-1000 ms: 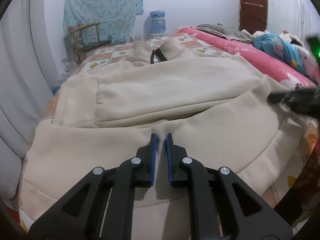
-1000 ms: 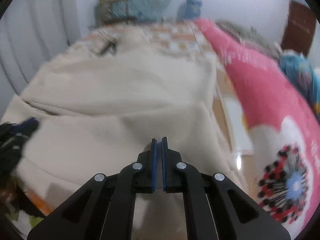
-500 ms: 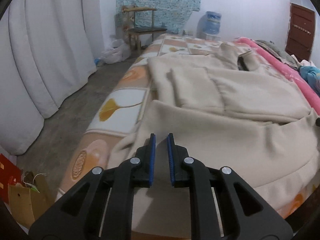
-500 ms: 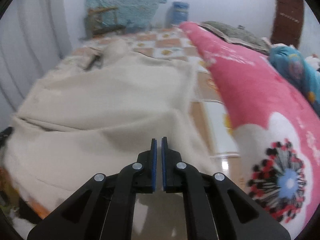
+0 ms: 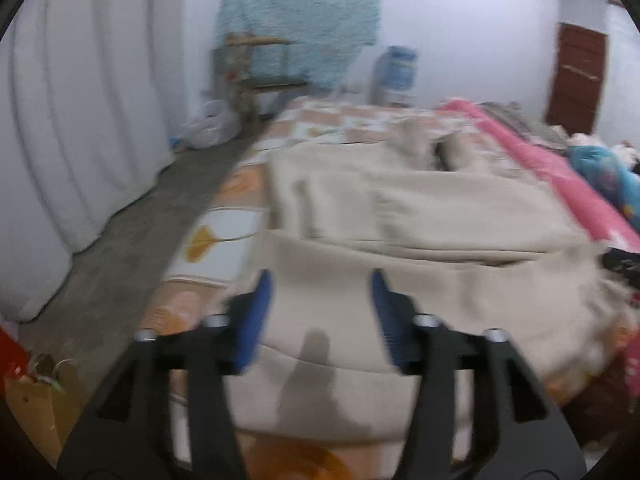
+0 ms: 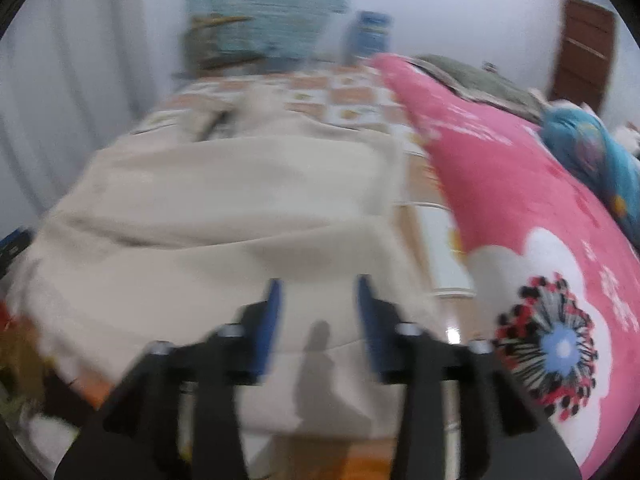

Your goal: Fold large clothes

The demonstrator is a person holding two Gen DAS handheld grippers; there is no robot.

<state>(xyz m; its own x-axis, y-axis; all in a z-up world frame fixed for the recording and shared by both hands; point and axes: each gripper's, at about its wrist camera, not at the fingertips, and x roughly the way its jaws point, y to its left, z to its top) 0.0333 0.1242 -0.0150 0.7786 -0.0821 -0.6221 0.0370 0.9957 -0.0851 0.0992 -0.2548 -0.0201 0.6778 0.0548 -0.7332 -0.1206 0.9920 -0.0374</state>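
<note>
bed (image 5: 224,216) with an orange and white patterned sheet fills both views, pink fleece blanket (image 6: 500,200) with a flower print along its right side. cream sweatshirt (image 5: 420,216) lies spread across the bed, collar at the far end, sleeves folded in over the chest, hem end nearest the cameras and draping over the bed edge. fabric looks thick, soft, matte, fleece-like, with a ribbed hem band; frames are motion blurred so finer detail is unclear. left gripper (image 5: 320,284) hovers above the near left hem corner, fingers (image 5: 256,320) spread wide, holding nothing. right gripper (image 6: 318,292) is over the near right hem area, fingers (image 6: 370,320) also wide apart and empty. judging by this, the next step is pinching both hem corners to fold toward the collar. risks: a shallow pinch could catch only the top layer, so the bulky cloth sags or slips out; uneven grabs would skew the fold; the hanging hem could slide off the bed; lifting may pull the tucked sleeves loose.
</note>
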